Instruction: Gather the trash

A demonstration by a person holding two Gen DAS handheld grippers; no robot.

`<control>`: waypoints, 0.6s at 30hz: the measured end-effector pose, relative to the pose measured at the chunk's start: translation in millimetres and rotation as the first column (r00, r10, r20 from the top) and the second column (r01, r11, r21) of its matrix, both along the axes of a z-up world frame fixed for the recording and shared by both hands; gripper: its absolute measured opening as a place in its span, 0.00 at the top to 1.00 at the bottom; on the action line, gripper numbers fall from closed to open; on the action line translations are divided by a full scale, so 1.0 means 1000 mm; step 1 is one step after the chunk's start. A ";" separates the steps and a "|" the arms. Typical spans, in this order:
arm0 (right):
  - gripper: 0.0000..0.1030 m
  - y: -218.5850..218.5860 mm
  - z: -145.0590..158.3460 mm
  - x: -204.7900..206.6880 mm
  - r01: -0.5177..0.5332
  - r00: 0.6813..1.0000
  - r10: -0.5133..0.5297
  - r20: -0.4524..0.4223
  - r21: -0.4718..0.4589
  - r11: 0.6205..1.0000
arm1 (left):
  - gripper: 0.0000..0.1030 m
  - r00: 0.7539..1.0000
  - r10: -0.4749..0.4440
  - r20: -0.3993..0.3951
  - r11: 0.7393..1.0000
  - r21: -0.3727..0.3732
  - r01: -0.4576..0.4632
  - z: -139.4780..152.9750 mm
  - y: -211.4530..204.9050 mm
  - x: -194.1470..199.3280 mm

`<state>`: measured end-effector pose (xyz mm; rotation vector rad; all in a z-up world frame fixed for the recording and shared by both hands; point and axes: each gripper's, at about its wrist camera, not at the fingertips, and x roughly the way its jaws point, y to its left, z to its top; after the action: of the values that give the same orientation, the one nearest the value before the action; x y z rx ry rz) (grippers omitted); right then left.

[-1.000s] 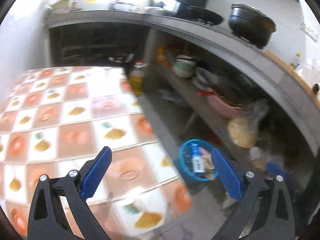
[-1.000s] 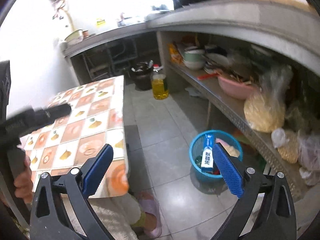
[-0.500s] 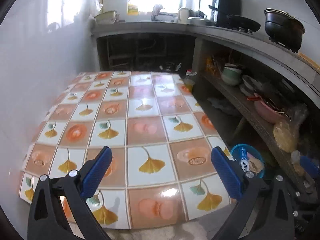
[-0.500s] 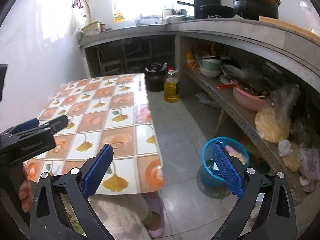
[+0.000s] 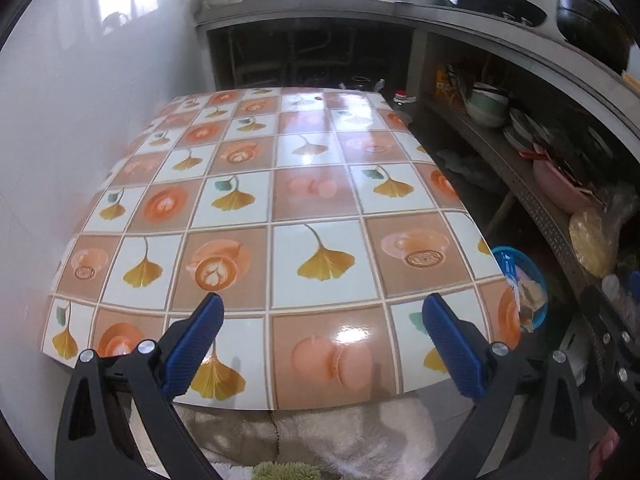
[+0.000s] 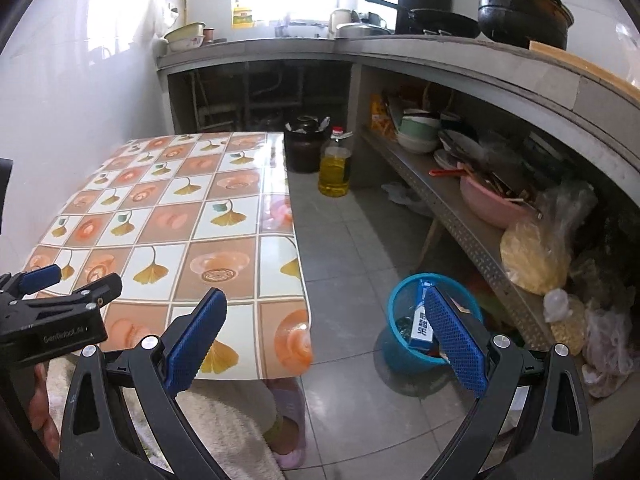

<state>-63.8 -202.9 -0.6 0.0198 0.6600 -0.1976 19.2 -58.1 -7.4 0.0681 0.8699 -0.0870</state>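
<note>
Both claws spread, holding nothing.
My left claw (image 5: 320,332) faces the tiled-pattern tabletop (image 5: 304,184); right claw (image 6: 324,328) has the blue plastic trash basket (image 6: 396,344) at four o'clock, apparently holding cartons.

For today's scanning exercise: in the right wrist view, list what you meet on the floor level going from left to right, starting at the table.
Table → dark jar → oil bottle → blue basket → bags under the shelf.

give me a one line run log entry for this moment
stage: trash collecting, nothing held | left tongs: open over patterned table | right tongs: open | blue trash basket: on floor beside table, holds blue-white box
</note>
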 end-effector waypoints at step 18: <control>0.08 -0.021 -0.001 -0.016 0.052 0.999 -0.052 0.009 0.037 0.998 | 0.05 0.998 -0.070 0.009 0.997 0.044 0.069 0.003 -0.019 -0.010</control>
<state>-79.4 -224.0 -1.4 0.0733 0.6539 -0.2356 9.1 -77.5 -4.6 0.1399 0.8587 -0.1324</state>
